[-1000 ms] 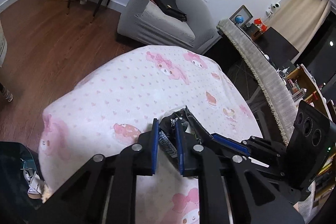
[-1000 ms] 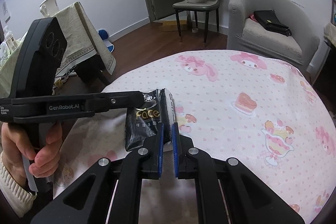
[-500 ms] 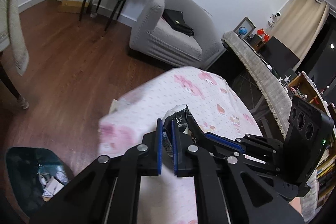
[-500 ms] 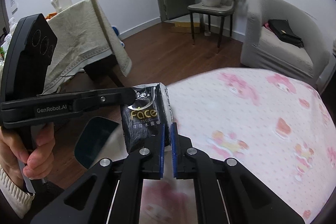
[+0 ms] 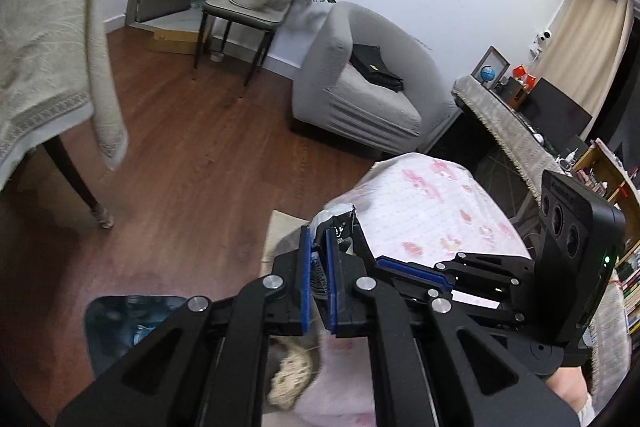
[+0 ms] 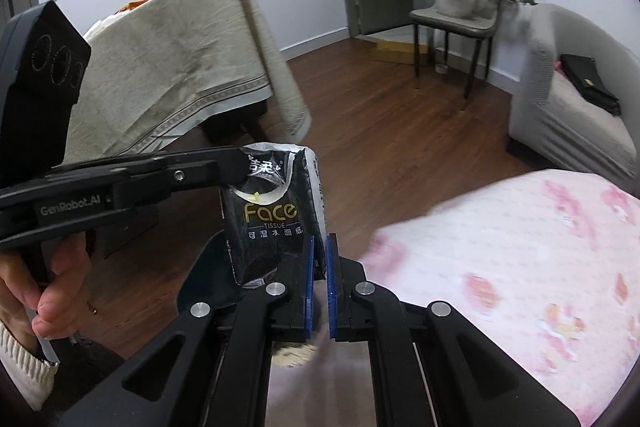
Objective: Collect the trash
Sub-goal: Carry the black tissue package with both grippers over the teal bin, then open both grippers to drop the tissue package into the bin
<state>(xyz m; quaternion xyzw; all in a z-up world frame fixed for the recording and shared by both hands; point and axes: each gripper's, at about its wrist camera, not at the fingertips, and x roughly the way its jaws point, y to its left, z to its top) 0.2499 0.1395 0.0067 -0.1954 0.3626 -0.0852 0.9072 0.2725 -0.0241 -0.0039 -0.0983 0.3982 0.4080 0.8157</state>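
Right wrist view: black tissue packet (image 6: 272, 219) hangs in the air over the floor (image 6: 400, 131), beside the pink-clothed desk (image 6: 520, 247), clamped by both the left gripper (image 6: 240, 169) and right gripper (image 6: 319, 267).

**Surface/material readout**

I see the tissue pack (image 6: 272, 223) as thin, glossy black plastic film, crinkled, with a torn whitish top edge. Left gripper (image 5: 317, 279) and right gripper (image 6: 318, 283): matt black plastic arms, bright metal pivot screws, blue pads (image 6: 307, 283) that look rubbery. Tablecloth (image 6: 520, 247) is soft matt cloth, pink print. Floor (image 5: 192, 155) is smooth wood with a slight sheen. Armchair (image 5: 360, 91) is ribbed grey fabric. The beige drape (image 6: 180, 67) is woven cloth, creased. Bin (image 5: 124, 327) liner looks shiny.
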